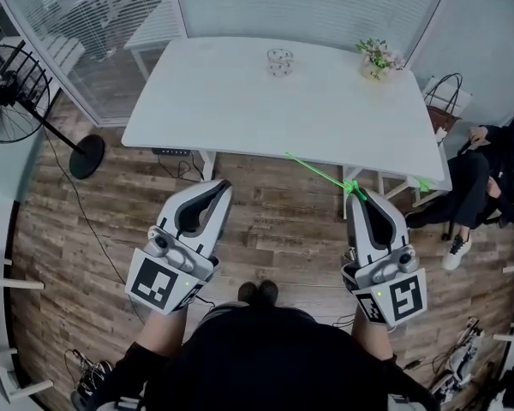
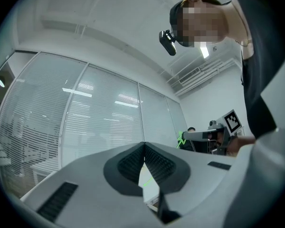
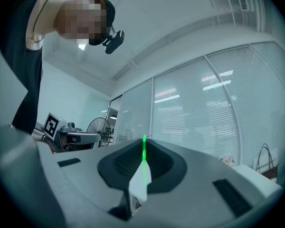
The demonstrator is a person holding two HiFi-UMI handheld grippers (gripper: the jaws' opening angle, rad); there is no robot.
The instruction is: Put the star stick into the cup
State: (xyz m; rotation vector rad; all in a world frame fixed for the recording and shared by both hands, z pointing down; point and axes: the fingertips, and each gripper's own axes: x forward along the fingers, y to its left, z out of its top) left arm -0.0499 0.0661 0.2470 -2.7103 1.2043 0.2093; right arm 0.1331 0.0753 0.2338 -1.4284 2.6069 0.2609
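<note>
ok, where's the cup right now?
Head view: the cup stands near the far edge of the table, about mid-width, left of the small plant at the far right corner.

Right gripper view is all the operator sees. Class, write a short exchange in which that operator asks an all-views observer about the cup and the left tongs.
Operator: The star stick is gripped in the right tongs. Where should it go?
Observer: The head view shows the clear cup standing on the far part of the white table, apart from the stick.
Operator: And the other hand?
Observer: The left tongs are shut, with nothing between them.
</note>
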